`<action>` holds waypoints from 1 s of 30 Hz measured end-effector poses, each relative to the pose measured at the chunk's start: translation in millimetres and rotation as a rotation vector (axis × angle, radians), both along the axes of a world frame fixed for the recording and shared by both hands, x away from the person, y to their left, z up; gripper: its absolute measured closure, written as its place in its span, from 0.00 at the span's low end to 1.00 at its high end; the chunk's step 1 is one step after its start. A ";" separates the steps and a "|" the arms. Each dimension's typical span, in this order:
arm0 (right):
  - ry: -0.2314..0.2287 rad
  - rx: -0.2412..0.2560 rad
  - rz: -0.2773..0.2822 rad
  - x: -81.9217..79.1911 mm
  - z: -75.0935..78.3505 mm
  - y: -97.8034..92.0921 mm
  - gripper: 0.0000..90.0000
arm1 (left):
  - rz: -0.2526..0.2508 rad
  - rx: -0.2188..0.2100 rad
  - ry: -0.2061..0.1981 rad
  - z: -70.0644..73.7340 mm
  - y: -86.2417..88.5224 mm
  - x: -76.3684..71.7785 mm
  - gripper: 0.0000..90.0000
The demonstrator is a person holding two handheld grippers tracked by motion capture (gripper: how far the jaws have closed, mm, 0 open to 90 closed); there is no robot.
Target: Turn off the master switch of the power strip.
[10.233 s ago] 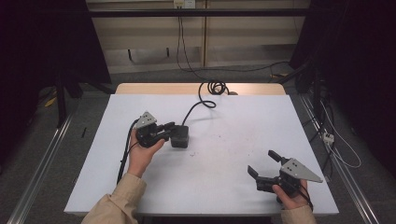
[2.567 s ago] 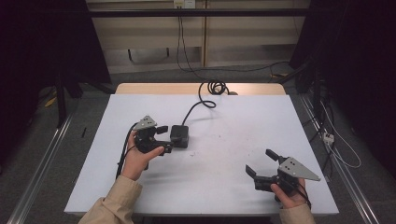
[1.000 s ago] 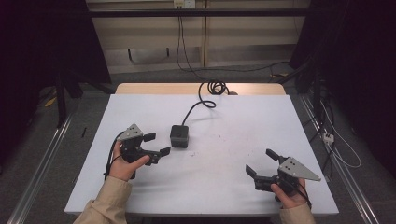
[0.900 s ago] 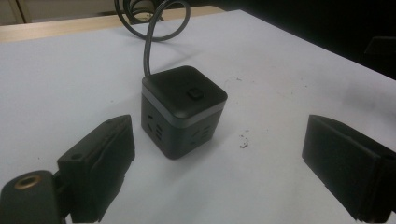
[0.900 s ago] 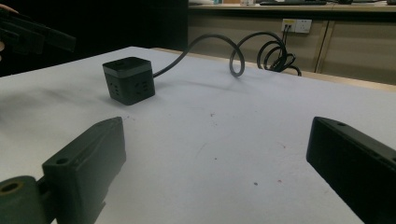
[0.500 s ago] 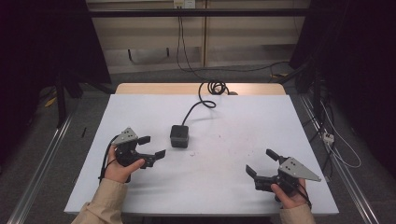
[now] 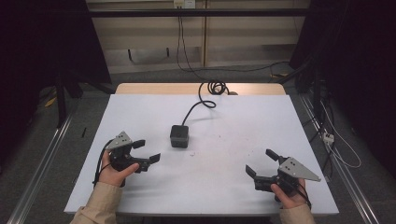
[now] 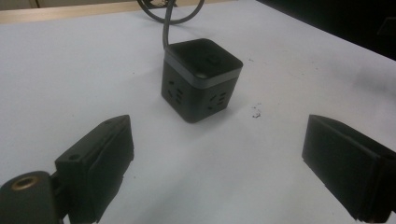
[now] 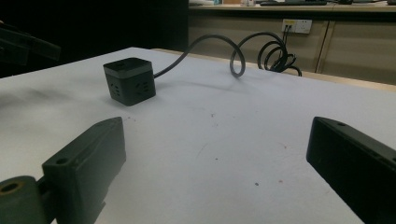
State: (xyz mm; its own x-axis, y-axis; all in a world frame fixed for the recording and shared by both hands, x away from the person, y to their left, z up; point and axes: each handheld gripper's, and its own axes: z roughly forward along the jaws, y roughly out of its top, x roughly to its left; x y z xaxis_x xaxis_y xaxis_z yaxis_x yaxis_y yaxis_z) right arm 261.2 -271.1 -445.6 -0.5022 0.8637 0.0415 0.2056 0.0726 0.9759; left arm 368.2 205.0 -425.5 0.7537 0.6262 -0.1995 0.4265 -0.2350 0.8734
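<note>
A black cube power socket [image 7: 179, 136] stands alone on the white table [image 7: 243, 116], its dark cable [image 7: 201, 100] running back to a coil at the far edge. My left gripper [image 7: 145, 151] rests at the table's left front, open, with the cube [image 8: 201, 79] a short way ahead of its jaws. At the right front, my right gripper [image 7: 262, 163] is open too, nothing between its jaws. In the right gripper view the cube [image 9: 129, 80] sits far off to the left, with its cable [image 9: 233, 51] looping away.
The coiled cable [image 7: 214, 87] lies on a wooden strip at the table's far edge. Beyond it is a wall panel with a socket [image 9: 297, 25]. More cables and a white power strip [image 7: 328, 137] lie on the floor to the right.
My left gripper let go of the cube and drew back toward the left front of the table, jaws open. The cube stays where it was left. My right gripper held still.
</note>
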 end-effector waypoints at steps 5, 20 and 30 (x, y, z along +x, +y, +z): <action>0.002 0.001 0.001 0.2 -0.2 0.2 0.05 | 0.004 0.005 0.000 -1.9 5.8 -3.1 0.10; 0.003 0.002 -0.001 0.5 -0.6 -0.1 0.04 | 0.020 0.028 -0.001 -7.3 18.2 -11.4 0.10; 0.005 0.000 -0.001 0.7 -0.9 0.0 0.04 | 0.023 0.025 -0.006 -9.6 22.7 -14.4 0.10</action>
